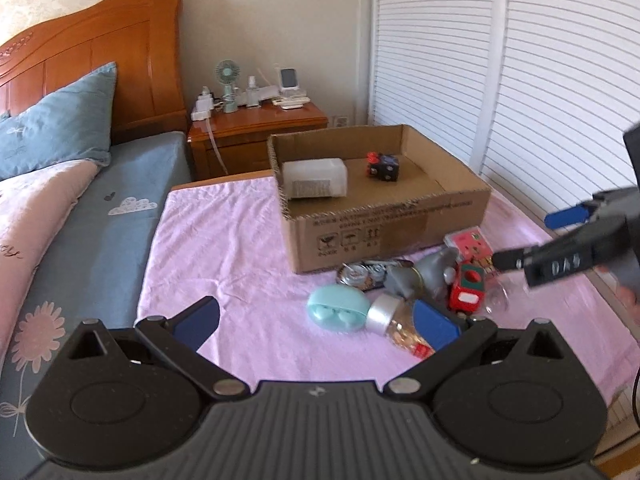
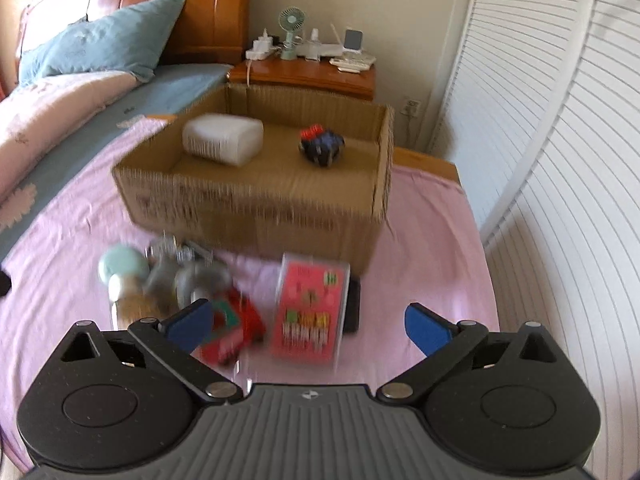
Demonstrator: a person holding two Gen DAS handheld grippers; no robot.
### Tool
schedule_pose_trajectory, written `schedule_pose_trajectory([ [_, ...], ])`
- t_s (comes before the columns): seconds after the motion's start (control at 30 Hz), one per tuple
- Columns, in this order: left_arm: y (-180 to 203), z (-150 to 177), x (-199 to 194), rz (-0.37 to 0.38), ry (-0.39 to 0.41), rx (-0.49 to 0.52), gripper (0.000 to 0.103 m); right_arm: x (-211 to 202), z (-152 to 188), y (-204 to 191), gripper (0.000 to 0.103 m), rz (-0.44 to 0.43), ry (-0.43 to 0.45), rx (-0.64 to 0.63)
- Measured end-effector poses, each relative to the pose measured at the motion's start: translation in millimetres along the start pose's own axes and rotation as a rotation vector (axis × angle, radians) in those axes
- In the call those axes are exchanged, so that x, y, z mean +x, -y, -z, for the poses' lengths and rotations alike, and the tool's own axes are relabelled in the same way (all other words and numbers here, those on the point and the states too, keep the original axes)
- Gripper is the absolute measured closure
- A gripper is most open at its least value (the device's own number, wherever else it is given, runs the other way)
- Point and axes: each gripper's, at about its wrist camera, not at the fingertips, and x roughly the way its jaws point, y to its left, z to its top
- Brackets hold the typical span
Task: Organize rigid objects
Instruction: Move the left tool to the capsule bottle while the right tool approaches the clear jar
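Note:
An open cardboard box (image 1: 384, 232) (image 2: 256, 216) stands on a pink cloth. It holds a white plastic container (image 1: 314, 178) (image 2: 222, 138) and a dark cube with red parts (image 1: 382, 166) (image 2: 322, 146). In front of it lies a pile: a mint case (image 1: 338, 308) (image 2: 122, 266), a silver-capped bottle (image 1: 386, 312), a grey item (image 1: 420, 274), a red toy vehicle (image 1: 466, 288) (image 2: 236, 328) and a pink flat case (image 1: 470, 242) (image 2: 310, 308). My left gripper (image 1: 316, 326) is open just before the mint case and bottle. My right gripper (image 2: 308, 328) (image 1: 536, 238) is open wide above the pink case and red toy, gripping nothing.
The pink cloth (image 1: 224, 248) covers a low table beside a bed with a blue pillow (image 1: 60, 124). A wooden nightstand (image 1: 256, 128) with a small fan stands behind the box. White louvred doors (image 1: 520, 80) run along the right. A tin can (image 1: 358, 274) lies against the box front.

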Motion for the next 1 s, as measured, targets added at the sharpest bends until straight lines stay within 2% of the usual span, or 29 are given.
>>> schedule_pose_trajectory([
  [0.13, 8.8, 9.6, 2.9, 0.055, -0.014, 0.050, 0.001, -2.1, 30.3, -8.8, 0.000, 0.062, 0.000, 0.003],
  [0.23, 15.8, 16.7, 7.8, 0.084, -0.034, 0.076, 0.001, 4.0, 45.7, -11.1, 0.000, 0.046, -0.026, 0.027],
  [0.37, 25.1, 23.0, 13.8, 0.098, -0.057, 0.102, 0.001, 21.2, 56.8, -5.1, 0.000, 0.066, -0.084, 0.068],
  [0.47, 29.2, 25.5, 17.9, 0.118, -0.066, 0.117, 0.001, 31.2, 61.0, 1.6, 0.000, 0.038, -0.127, 0.084],
  [0.63, 35.0, 30.0, 30.8, 0.171, -0.102, 0.128, 0.001, 31.2, 68.3, 8.5, 0.000, -0.007, -0.088, 0.082],
  [0.8, 42.1, 32.3, 46.5, 0.196, -0.116, 0.168, 0.001, 28.1, 77.3, 7.7, 0.000, -0.004, -0.040, 0.082],
  [1.0, 47.0, 29.9, 65.0, 0.219, -0.126, 0.219, 0.001, 26.3, 74.7, 7.4, 0.000, -0.005, -0.035, 0.080],
])
